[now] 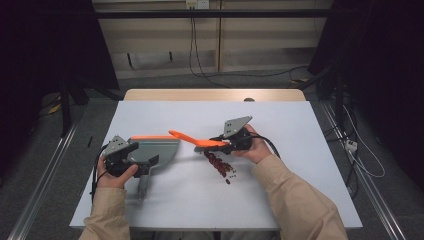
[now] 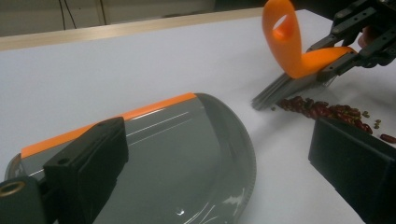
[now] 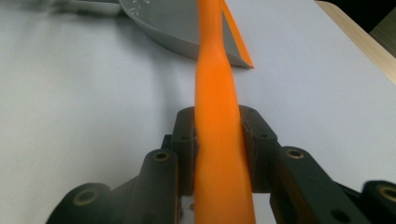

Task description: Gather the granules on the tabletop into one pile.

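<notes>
A grey dustpan [image 1: 160, 148] with an orange front lip lies flat on the white table, left of centre. My left gripper [image 1: 142, 154] reaches over its rear left corner. In the left gripper view the jaws stand wide apart around the dustpan [image 2: 187, 158], the right one clear of its curved wall. My right gripper [image 1: 227, 144] is shut on the handle of an orange brush [image 1: 192, 138], which runs up between its jaws [image 3: 217, 93]. The grey bristles [image 2: 289, 88] touch the end of a streak of red beans [image 1: 218, 164], which also shows in the left gripper view [image 2: 327, 111].
The white tabletop [image 1: 280, 190] has a wooden strip [image 1: 215, 94] along its far edge. The dustpan's handle [image 1: 143, 186] points toward the near edge. Cables lie on the floor right of the table [image 1: 357, 155]. A few stray beans lie below the streak [image 1: 228, 181].
</notes>
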{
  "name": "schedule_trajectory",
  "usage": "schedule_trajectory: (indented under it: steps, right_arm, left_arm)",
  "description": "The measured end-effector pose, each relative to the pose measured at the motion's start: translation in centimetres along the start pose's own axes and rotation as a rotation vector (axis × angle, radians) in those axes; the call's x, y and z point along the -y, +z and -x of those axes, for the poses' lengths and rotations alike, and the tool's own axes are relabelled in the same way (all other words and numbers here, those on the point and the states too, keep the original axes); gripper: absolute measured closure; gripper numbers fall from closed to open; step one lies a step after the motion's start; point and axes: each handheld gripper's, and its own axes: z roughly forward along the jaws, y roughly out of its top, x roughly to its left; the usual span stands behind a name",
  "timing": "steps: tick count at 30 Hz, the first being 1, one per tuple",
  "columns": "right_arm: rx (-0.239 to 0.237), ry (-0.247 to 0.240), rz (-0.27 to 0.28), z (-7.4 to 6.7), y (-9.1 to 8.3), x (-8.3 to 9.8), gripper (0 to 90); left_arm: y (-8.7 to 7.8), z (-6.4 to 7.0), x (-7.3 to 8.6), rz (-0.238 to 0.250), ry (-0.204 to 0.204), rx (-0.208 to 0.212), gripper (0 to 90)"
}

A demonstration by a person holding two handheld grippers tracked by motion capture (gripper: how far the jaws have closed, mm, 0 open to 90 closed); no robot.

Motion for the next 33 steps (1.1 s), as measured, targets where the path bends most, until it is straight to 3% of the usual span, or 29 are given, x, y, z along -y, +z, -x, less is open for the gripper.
schedule_trajectory:
  steps: [24,33]
  right_arm:
    - [-0.037,-0.001,-0.002,-3.4,-1.3,0.1,70.8]
    - [-0.014,0.011,0.000,-4.4,-1.4,0.0,70.9]
  left_arm:
    - [0.0,0.2,-0.1,0.005,0.002,0.004,4.6]
    - [0.0,0.4,-0.1,0.005,0.007,0.005,4.6]
